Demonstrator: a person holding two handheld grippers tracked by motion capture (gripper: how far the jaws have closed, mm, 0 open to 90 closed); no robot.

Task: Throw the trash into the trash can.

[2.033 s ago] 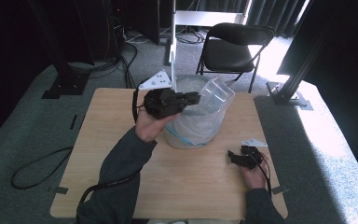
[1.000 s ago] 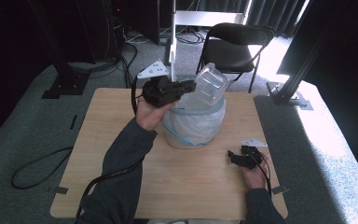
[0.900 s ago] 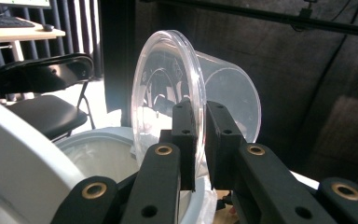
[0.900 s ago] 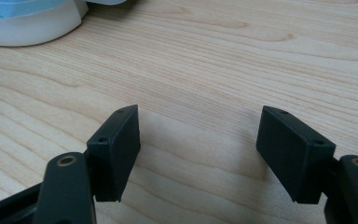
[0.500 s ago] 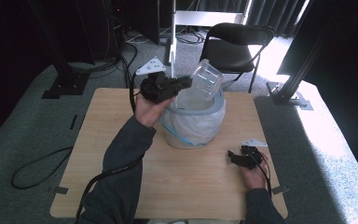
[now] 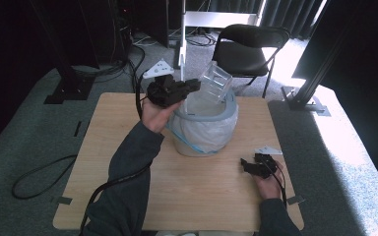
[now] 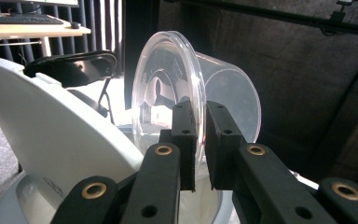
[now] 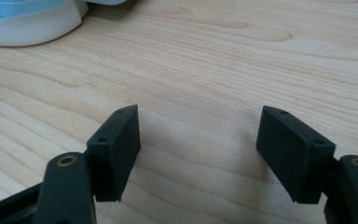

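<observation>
A clear plastic cup (image 6: 215, 81) hangs tilted over the open white bin (image 6: 204, 123) at the table's middle. My left gripper (image 6: 192, 87) is shut on the cup's rim. In the left gripper view the cup (image 7: 168, 93) lies on its side, its rim pinched between my jaws, left gripper (image 7: 199, 140) over the bin's opening, with the raised white lid (image 7: 51, 135) at the left. My right gripper (image 6: 248, 166) rests low on the wooden table (image 6: 128, 196) at the right, open. In the right gripper view, my right gripper (image 8: 198, 149) holds nothing over bare wood.
The bin is lined with a white bag (image 6: 211, 130) with a blue drawstring. A black folding chair (image 6: 248, 46) stands beyond the table's far edge. Cables lie on the floor at the left (image 6: 39, 172). The bin's base (image 8: 28, 18) shows at the right gripper view's top left.
My left gripper has lifted the cup higher and tipped it further over the bin's opening. My right gripper has stayed where it was.
</observation>
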